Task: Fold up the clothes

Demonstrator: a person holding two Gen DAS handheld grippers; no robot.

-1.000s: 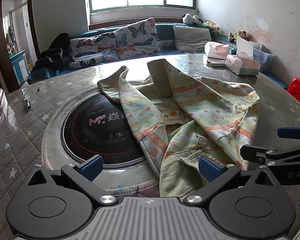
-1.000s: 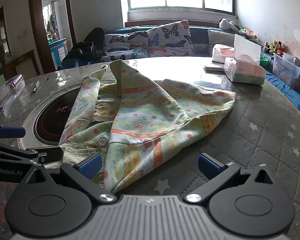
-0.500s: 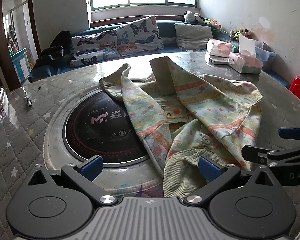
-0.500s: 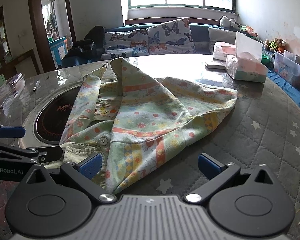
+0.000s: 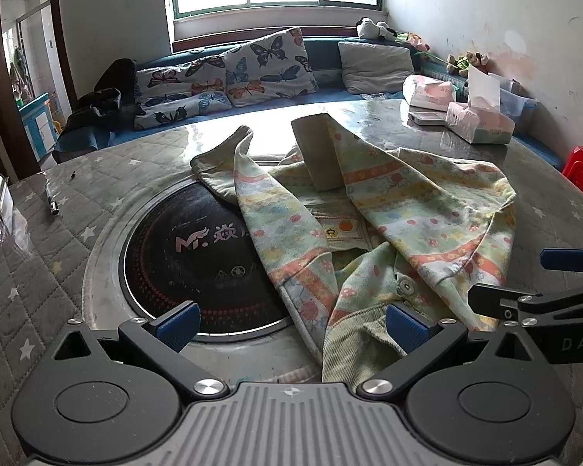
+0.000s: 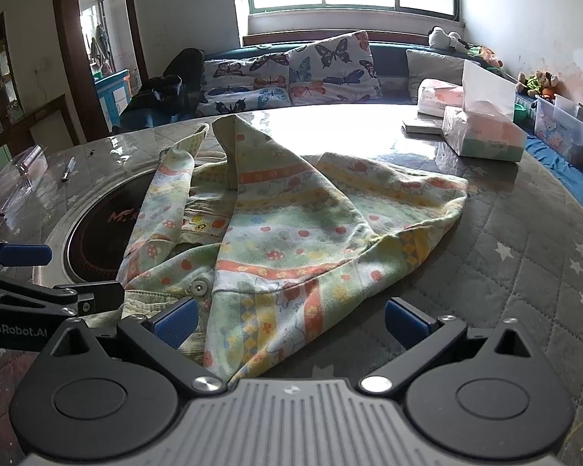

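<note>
Barely started tbh: printed garment [image 6: 291,233] is seen crumpled on the desk [image 6: 524,256], partly over the cooktop [image 5: 198,264]. Both left tongs [image 5: 291,320] & right tongs [image 6: 289,318] are spread wide w/ nothing held. All folds are left.

The left gripper [image 5: 291,324] is level and low, its blue-padded fingers [image 5: 177,324] spread wide with nothing between them. The right gripper [image 6: 289,322] sits just beside it on the right, equally low, its fingers [image 6: 404,322] also spread wide apart and gripping nothing.
</note>
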